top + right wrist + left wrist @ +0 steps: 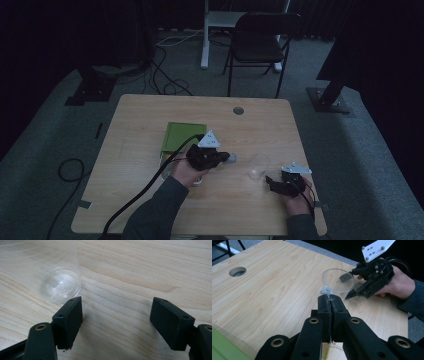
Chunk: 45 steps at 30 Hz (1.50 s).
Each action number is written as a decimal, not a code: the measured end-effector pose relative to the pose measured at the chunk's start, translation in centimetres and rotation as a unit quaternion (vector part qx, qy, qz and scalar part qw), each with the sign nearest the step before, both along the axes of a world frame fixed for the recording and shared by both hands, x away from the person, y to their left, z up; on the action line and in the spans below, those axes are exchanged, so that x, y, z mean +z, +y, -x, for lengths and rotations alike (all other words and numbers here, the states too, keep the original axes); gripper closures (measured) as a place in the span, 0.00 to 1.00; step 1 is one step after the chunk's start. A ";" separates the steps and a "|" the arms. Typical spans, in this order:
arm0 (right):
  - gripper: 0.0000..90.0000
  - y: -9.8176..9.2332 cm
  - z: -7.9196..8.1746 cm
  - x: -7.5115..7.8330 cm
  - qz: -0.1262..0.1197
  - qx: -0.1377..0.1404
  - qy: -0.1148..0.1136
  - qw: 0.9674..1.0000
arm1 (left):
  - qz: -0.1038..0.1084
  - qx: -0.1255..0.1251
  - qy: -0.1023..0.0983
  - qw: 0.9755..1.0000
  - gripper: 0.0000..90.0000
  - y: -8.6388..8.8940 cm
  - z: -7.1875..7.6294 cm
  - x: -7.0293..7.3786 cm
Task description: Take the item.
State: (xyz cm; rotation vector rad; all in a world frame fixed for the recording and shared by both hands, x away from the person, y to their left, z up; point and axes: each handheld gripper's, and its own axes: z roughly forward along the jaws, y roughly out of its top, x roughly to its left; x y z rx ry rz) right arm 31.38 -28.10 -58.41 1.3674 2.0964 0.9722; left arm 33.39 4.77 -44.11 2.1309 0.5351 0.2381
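Note:
A clear plastic cup (259,165) stands upright on the wooden table (150,115), right of centre. My left gripper (226,158) is shut on a small silvery foil-like piece (325,290), held just short of the cup (338,281); a thin thread hangs between the jaws. Beside the cup, low over the table, my right gripper (271,181) is open. In the left gripper view one of its fingers (345,277) shows through the cup wall. The right gripper view has the cup (50,272) at the upper left, beyond the left pad (71,320), and nothing between the pads.
A flat green box (184,136) lies on the table behind my left hand. A round cable hole (238,110) sits near the far edge. A thick black cable (140,192) trails from the left gripper off the front edge. A black chair (260,42) stands beyond the table.

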 end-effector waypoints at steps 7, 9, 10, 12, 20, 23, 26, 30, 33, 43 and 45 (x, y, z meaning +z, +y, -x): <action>0.29 0.0 0.0 0.0 0.001 0.000 0.000 1.000 | 0.004 -0.004 -0.001 1.000 0.99 -0.5 0.0 0.3; 0.29 0.0 0.0 0.0 0.001 0.000 0.000 1.000 | 0.003 -0.006 -0.002 1.000 0.99 -0.8 0.0 0.3; 0.29 0.0 0.0 0.0 0.001 0.000 0.000 1.000 | 0.001 -0.007 -0.003 1.000 0.99 -0.9 0.0 0.4; 0.29 0.0 -0.1 0.0 0.001 0.001 0.000 1.000 | 0.002 -0.010 -0.004 1.000 0.99 -1.3 0.0 0.5; 0.29 0.0 -0.1 0.0 0.001 0.002 0.000 1.000 | 0.006 -0.009 -0.002 1.000 0.99 -1.7 -0.2 0.4; 0.29 0.0 -0.1 0.0 0.001 0.002 0.000 1.000 | 0.012 -0.009 -0.002 1.000 0.99 -2.0 -0.3 0.4; 0.29 0.0 -0.1 0.0 0.001 0.002 0.000 1.000 | 0.010 -0.009 -0.002 1.000 0.99 -2.1 -0.4 0.4; 0.29 0.0 -0.2 0.0 0.002 0.003 -0.001 1.000 | 0.010 -0.012 -0.002 1.000 0.99 -2.8 -0.4 0.3; 0.29 0.0 -0.3 0.0 0.002 0.004 -0.002 1.000 | 0.010 -0.014 -0.001 1.000 0.99 -3.3 -0.6 0.2; 0.28 0.1 -0.3 0.0 0.001 0.004 0.000 1.000 | 0.004 -0.034 -0.021 0.999 0.99 -6.6 -0.6 1.6; 0.28 0.1 -0.3 0.0 0.001 0.005 0.000 1.000 | 0.005 -0.036 -0.021 0.999 0.99 -7.1 -0.8 1.8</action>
